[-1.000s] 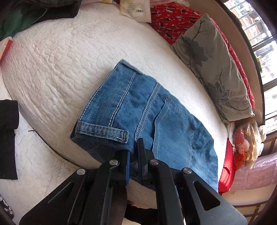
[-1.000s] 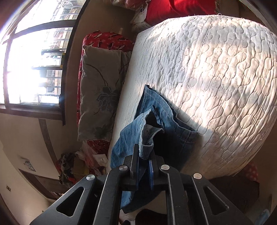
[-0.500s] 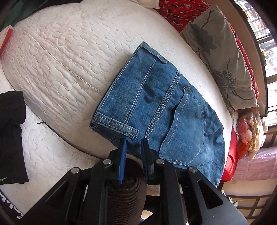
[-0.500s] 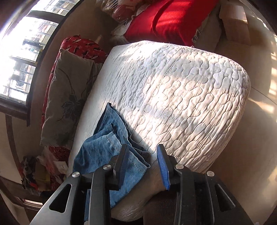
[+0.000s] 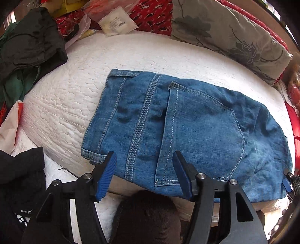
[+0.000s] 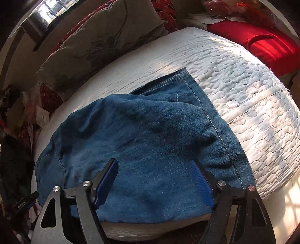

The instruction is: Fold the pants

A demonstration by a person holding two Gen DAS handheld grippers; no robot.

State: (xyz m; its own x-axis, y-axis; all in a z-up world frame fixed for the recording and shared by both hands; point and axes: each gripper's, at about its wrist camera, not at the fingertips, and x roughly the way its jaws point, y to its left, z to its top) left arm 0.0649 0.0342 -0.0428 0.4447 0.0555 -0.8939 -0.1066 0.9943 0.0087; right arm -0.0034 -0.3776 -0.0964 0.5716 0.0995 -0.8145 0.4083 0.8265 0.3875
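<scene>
Blue denim pants [image 5: 187,127] lie folded in a flat bundle on the white quilted bed [image 5: 75,90], back pocket up. My left gripper [image 5: 144,159] is open and empty, its blue pads just at the near waistband edge. In the right wrist view the pants [image 6: 150,135] lie rumpled at the bed's near edge. My right gripper [image 6: 155,167] is open and empty, hovering over their near end. The right gripper's tip also shows at the far right of the left wrist view [image 5: 287,183].
A grey flowered pillow [image 5: 234,37] and red bedding [image 5: 150,15] lie at the head of the bed. Dark clothes [image 5: 28,48] are piled at the left, a black garment [image 5: 20,178] at the near left. A red cushion [image 6: 271,45] lies beyond the right side.
Both grippers let go of the pants and opened wide. The pants now lie flat on the bed, and both cameras have swung to look down over them.
</scene>
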